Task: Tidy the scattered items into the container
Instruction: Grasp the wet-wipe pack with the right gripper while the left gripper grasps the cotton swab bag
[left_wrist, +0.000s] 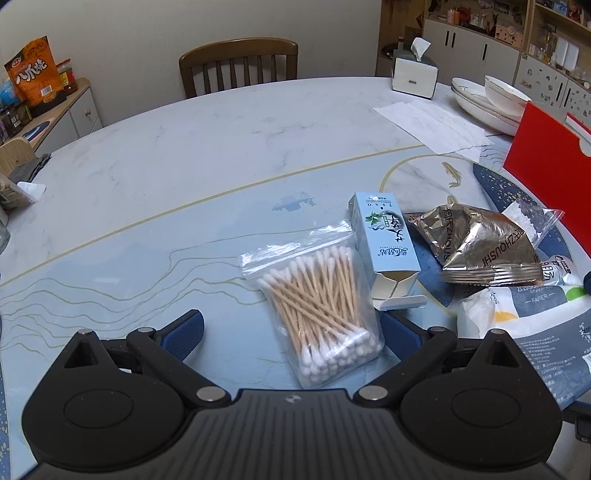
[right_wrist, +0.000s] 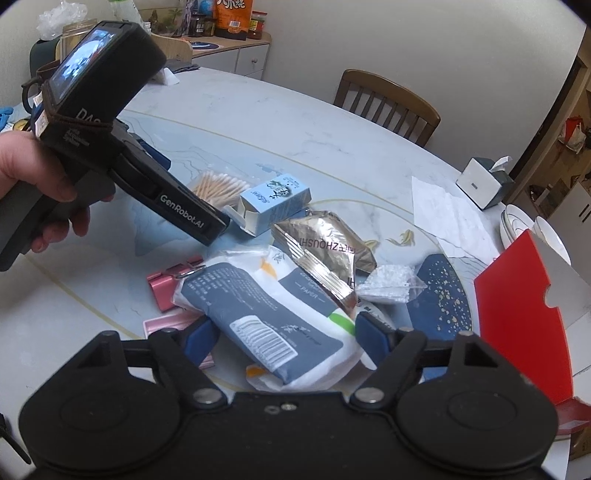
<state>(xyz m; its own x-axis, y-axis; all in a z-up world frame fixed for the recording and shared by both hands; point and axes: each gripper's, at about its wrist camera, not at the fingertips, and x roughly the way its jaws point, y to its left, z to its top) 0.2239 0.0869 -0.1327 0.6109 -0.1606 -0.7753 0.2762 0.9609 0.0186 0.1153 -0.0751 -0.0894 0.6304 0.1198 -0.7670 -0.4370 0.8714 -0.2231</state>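
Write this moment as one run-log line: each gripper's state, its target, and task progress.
left gripper: open, straddling cotton swab bag | right gripper: open around tissue pack, not gripping | red container: nothing placed yet

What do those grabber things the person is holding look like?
Each tool is chunky and black. The left tool and right tool both have blue padded fingers on black jointed bars with shiny silver pins. Seen from the right camera, the left tool's body carries a little screen on its back end and white "GenRobot.AI" lettering. The hand holding it shows no sleeve or glove.
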